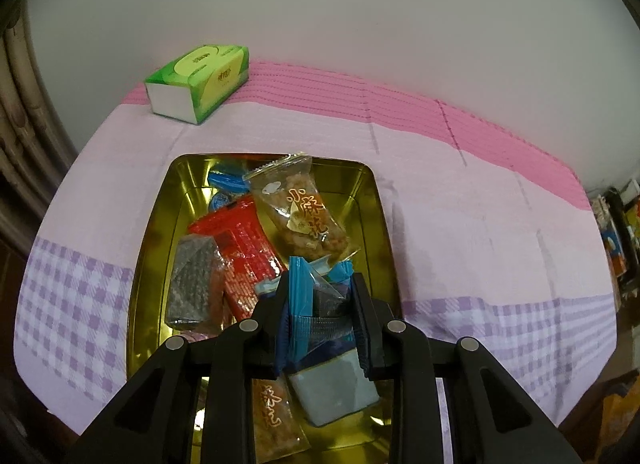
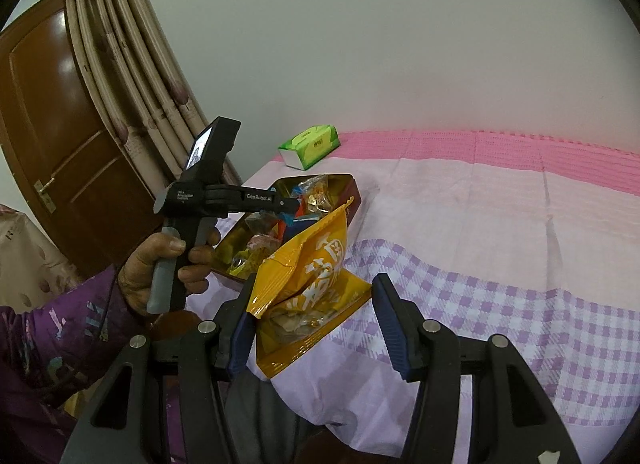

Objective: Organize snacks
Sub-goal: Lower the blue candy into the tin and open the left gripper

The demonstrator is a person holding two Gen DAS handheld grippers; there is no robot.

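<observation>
My left jaws (image 1: 318, 300) are pinched onto a blue-edged snack packet (image 1: 316, 304), held over the near end of the gold tin tray (image 1: 148, 248). In the tray lie a red wrapper (image 1: 240, 248), a dark grey packet (image 1: 194, 280), a clear packet of brown pieces (image 1: 300, 212) and small blue wrappers (image 1: 226, 180) at the far end. My right jaws (image 2: 316, 316) stand wide apart around a yellow snack bag (image 2: 316, 280); the left pad (image 2: 242, 338) is against its edge, the other pad clear of it. The bag rests on the bed just in front of the tray. The bedcover (image 1: 460, 224) is pale pink with a lilac check band and a brighter pink strip by the wall. A green tissue box (image 1: 198, 80) sits at the far corner. Beyond are a plain white wall (image 2: 400, 44), beige curtains (image 2: 132, 64) and a brown wooden door (image 2: 52, 112).
</observation>
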